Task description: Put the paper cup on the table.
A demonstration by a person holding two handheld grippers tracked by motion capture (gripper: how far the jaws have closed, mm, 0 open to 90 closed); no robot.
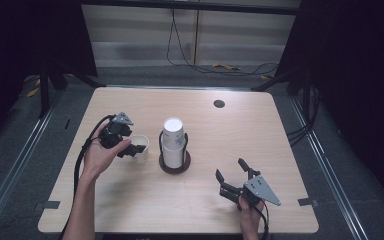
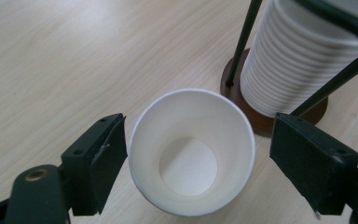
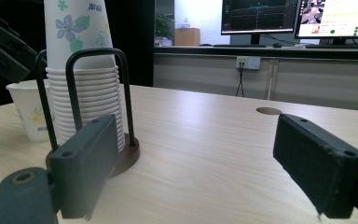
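**Dev:** Fingers (image 2: 103, 154) on the left gripper (image 1: 130, 148) — spread, one on each side of the single paper cup (image 2: 192, 151). Left one sits right at the rim, right one has a clear gap. Not squeezing it.

**Ops:** Cup position?

**Dev:** Upright on the surface (image 1: 240, 130), mouth up, empty, just left of the cup stack (image 1: 174, 141) in the high view. Near the stand's brown base (image 2: 261, 119), not touching it.

**Ops:** Stack?

**Dev:** White cups nested upside down, held inside a black wire holder (image 3: 98, 88), mid-surface. Floral print on the top cup.

**Ops:** Right gripper (image 1: 236, 173)?

**Dev:** Wide apart, nothing between the fingers. Held low near the front right edge, well apart from the stack, pointing toward it. Right gripper view has the stack at left and the single cup behind it.

**Ops:** Anything else?

**Dev:** Dark round grommet hole (image 1: 219, 104) at the far side.
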